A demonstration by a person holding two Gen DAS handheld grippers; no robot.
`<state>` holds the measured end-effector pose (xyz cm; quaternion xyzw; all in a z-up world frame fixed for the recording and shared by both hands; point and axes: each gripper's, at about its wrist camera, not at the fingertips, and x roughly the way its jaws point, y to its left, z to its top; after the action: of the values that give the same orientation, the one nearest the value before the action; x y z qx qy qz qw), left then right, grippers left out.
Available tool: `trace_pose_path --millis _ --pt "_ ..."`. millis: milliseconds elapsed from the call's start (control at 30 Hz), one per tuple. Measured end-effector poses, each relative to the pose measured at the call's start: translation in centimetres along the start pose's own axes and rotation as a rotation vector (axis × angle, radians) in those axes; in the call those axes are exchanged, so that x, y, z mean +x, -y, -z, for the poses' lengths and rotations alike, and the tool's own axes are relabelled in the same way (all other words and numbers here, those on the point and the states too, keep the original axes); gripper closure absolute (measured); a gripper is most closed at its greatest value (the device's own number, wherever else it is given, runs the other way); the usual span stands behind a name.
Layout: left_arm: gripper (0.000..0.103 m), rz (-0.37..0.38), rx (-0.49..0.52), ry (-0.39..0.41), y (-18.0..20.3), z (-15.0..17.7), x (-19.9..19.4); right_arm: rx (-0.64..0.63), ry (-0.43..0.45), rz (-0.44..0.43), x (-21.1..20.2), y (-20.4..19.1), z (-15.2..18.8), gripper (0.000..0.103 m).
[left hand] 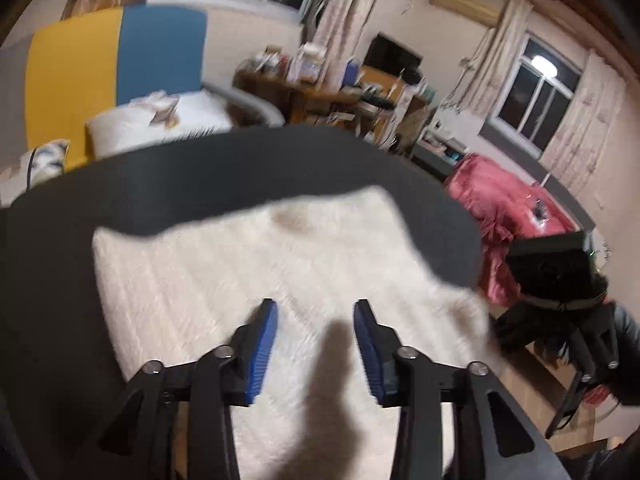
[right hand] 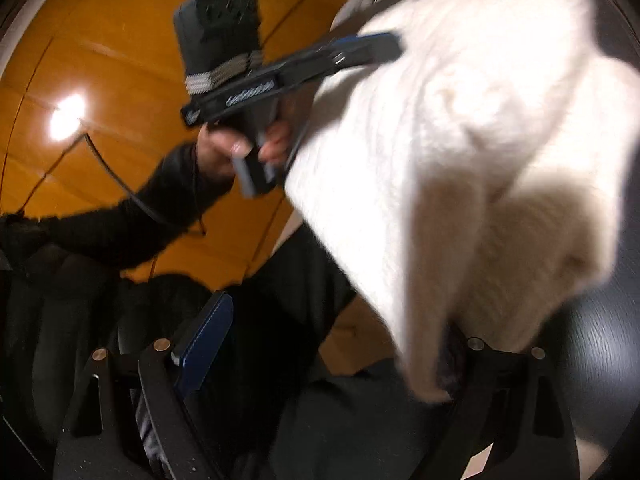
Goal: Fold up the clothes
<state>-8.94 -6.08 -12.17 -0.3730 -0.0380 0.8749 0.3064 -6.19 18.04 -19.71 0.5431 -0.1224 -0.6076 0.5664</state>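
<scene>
White knit garment [left hand: 280,272] lies spread on the dark round table [left hand: 240,160], one edge hanging off the table's rim. Left gripper [left hand: 315,344] hovers over it, jaws apart, nothing between them. Right gripper [right hand: 332,344] sits at the rim beside the draped edge; jaws apart, one pad hidden under cloth. Pink bedding [left hand: 508,216] beyond the table; no obstruction.

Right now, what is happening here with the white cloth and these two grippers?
A person holds a gripper in each hand and is folding a white fluffy garment on a dark round table. The left gripper is open above the garment, with nothing between its fingers. The right gripper is at the table's edge, where part of the garment hangs over one of its fingers; I cannot tell if it grips the fabric. The pictures are blurred. The fold does not look finished.
</scene>
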Motion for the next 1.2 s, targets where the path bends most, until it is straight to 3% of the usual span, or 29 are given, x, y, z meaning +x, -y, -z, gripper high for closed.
trace_pose_path --millis 67,267,367,467,567,667,733,833,867,900,967,1067,1200 --pt "0.062 0.029 0.048 0.017 1.4 -0.9 -0.1 0.002 0.075 0.036 -1.4 -0.8 1.1 0.013" --pt "0.062 0.044 0.185 -0.074 5.1 -3.9 4.1 -0.012 0.324 0.131 -4.5 -3.0 3.4 0.013" --pt "0.062 0.031 0.202 -0.161 5.7 -4.3 7.5 -0.094 0.42 0.059 -4.0 -5.1 3.0 0.013" --pt "0.062 0.036 0.181 -0.175 5.7 -4.2 9.6 -0.136 0.382 0.005 -1.0 -5.8 1.9 0.013" --pt "0.062 0.022 0.152 -0.166 5.0 -3.3 11.5 -0.024 0.426 0.022 0.3 -3.5 3.1 0.013" --pt "0.062 0.008 0.15 -0.138 5.1 -2.9 11.1 0.089 0.469 0.038 1.7 -1.2 4.3 0.026" --pt "0.062 0.029 0.108 -0.139 4.7 -3.3 10.3 0.164 0.497 0.049 2.6 0.3 5.1 0.042" --pt "0.061 0.076 -0.002 -0.091 3.6 -4.4 7.5 0.155 0.493 0.1 3.2 -0.3 5.1 0.038" --pt "0.061 0.089 -0.015 -0.052 3.1 -4.4 6.1 0.132 0.485 0.124 3.2 -0.9 4.9 0.033" --pt "0.061 0.098 -0.025 -0.015 2.7 -4.5 4.7 0.086 0.475 0.164 3.1 -2.2 4.5 0.019" --pt "0.061 0.061 -0.006 0.024 1.9 -4.1 2.3 -0.007 0.455 0.243 3.0 -4.7 3.6 0.013" --pt "0.061 0.037 0.033 0.016 1.4 -2.6 0.3 -0.121 0.461 0.324 2.6 -7.4 1.9 0.013" --pt "0.061 0.064 0.135 -0.077 3.0 -1.0 0.9 -0.201 0.439 0.389 2.4 -7.2 -0.4 0.013"
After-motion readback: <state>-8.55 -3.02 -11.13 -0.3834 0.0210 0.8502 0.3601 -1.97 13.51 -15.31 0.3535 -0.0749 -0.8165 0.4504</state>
